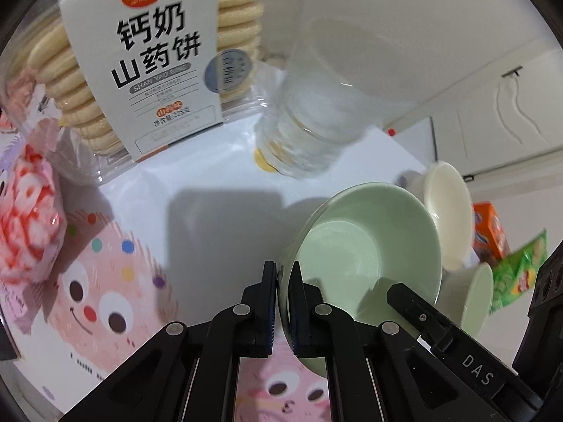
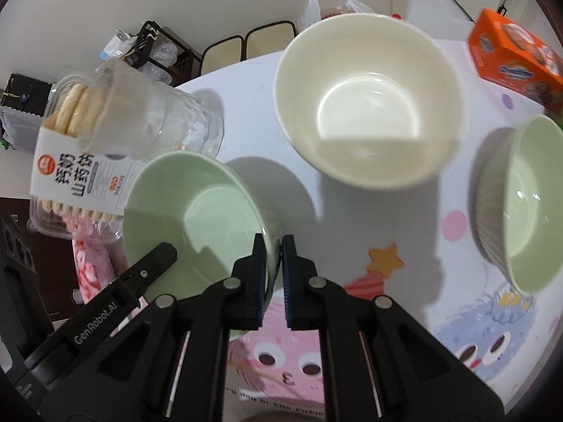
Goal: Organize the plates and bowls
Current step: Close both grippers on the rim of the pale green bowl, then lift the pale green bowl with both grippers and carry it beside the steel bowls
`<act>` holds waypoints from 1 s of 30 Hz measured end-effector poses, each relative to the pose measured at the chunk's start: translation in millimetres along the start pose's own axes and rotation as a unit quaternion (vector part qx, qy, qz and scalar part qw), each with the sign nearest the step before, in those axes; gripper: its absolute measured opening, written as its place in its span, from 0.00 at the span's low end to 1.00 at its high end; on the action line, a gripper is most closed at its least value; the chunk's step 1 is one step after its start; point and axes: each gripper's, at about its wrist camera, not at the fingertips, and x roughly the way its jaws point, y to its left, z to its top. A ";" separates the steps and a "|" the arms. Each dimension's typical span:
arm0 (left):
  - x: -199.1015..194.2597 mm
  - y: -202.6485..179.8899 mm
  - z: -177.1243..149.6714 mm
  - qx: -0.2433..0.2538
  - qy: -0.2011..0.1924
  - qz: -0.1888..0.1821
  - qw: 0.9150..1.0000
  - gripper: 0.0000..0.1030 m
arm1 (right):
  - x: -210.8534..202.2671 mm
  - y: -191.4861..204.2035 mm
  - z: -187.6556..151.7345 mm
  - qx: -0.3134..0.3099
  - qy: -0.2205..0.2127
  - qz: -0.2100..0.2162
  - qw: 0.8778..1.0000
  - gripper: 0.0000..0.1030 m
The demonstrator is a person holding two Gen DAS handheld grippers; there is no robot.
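A smooth green bowl (image 1: pixel 366 242) (image 2: pixel 197 207) is held by both grippers above the table. My left gripper (image 1: pixel 283 274) is shut on its left rim. My right gripper (image 2: pixel 272 246) is shut on its right rim. A cream bowl (image 2: pixel 369 105) stands beyond it; in the left wrist view it (image 1: pixel 447 204) shows behind the green bowl. A ribbed green bowl (image 2: pixel 524 204) stands at the right; the left wrist view shows only its edge (image 1: pixel 478 299).
A clear glass jar (image 2: pixel 147 119) (image 1: pixel 316 105) and a biscuit pack (image 1: pixel 140 63) (image 2: pixel 70 161) stand to the left. An orange box (image 2: pixel 517 59) is at the far right, a green packet (image 1: pixel 517 270) beside it. A pink wrapped snack (image 1: pixel 24 221) lies left. The tablecloth (image 2: pixel 387 263) has cartoon prints.
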 end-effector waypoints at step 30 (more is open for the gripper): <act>14.2 -130.9 -245.1 0.222 0.095 -0.020 0.970 0.05 | -102.3 -195.4 -234.8 0.155 -0.054 -0.068 0.984 0.09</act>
